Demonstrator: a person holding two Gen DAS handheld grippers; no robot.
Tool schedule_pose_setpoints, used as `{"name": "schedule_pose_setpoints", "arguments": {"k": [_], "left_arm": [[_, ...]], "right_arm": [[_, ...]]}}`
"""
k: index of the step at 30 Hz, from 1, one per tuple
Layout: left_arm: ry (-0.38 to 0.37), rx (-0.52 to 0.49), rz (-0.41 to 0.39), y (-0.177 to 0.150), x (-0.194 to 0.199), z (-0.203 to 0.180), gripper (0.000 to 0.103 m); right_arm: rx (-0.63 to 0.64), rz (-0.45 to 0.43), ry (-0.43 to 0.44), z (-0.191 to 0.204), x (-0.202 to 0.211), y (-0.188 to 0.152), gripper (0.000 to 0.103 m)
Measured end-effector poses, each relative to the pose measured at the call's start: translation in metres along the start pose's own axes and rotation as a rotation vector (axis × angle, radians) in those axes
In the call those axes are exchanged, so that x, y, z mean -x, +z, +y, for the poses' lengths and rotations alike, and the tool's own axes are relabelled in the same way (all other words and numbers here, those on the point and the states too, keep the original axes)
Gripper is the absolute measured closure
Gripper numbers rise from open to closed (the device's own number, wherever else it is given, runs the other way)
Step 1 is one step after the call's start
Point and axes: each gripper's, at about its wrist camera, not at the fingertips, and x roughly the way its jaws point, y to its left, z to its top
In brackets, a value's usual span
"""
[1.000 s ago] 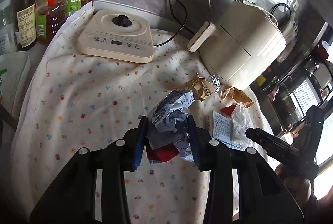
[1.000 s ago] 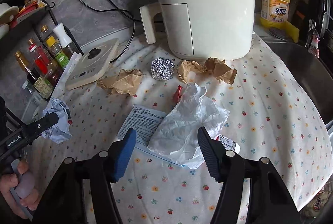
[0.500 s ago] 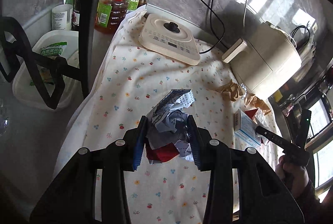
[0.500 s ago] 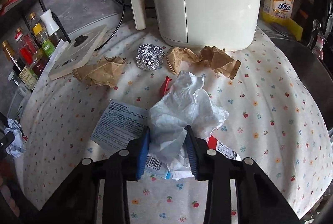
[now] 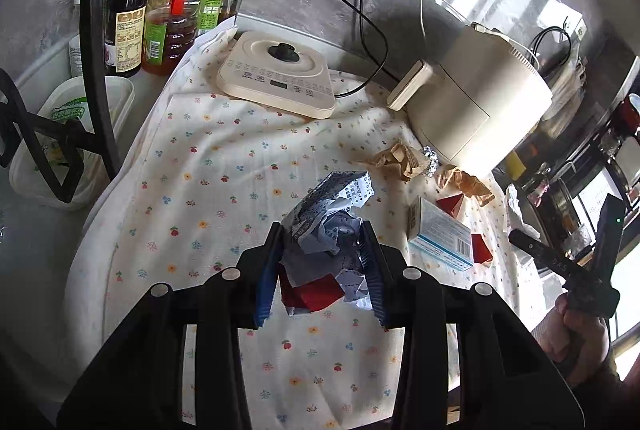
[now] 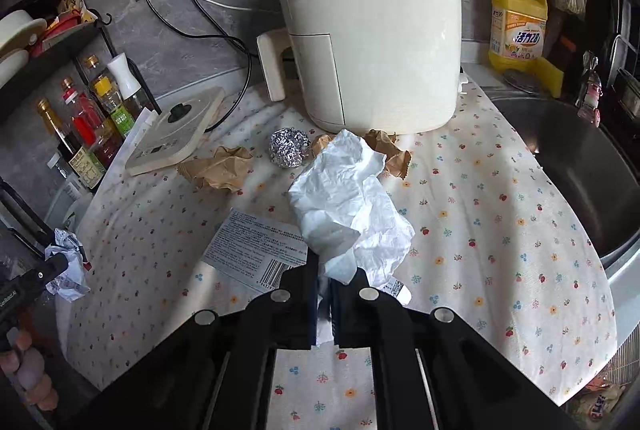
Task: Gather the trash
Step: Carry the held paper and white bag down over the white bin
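Two loads are in hand: left gripper (image 5: 322,262) jaws clamped on a paper wad (image 5: 330,226), right gripper (image 6: 324,294) jaws pinching a tissue (image 6: 348,206). Remaining trash, a foil ball (image 6: 289,148) and brown paper (image 6: 218,170), lies far on the desk (image 6: 480,214), nearer the right.

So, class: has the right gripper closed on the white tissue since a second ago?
Yes. The right gripper, open before, is now clamped on the white tissue, lifted in front of the air fryer.
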Motion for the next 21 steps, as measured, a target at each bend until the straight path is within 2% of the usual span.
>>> {"name": "schedule_pose_setpoints", "arguments": {"k": [4, 9, 16, 21], "left_arm": [[-0.014, -0.014, -0.003, -0.011, 0.002, -0.027, 0.065], [-0.049, -0.048, 0.018, -0.031, 0.007, -0.072, 0.065], [-0.105, -0.120, 0.070, -0.066, 0.005, -0.135, 0.065], [-0.136, -0.148, 0.119, -0.103, 0.002, -0.175, 0.065]], "right_arm": [[-0.012, -0.035, 0.034, -0.012, 0.036, -0.004, 0.097], [-0.025, -0.057, 0.056, -0.037, 0.088, -0.024, 0.097], [-0.103, -0.058, 0.030, -0.091, 0.144, -0.069, 0.097], [-0.152, -0.057, 0.000, -0.133, 0.176, -0.102, 0.097]]}}
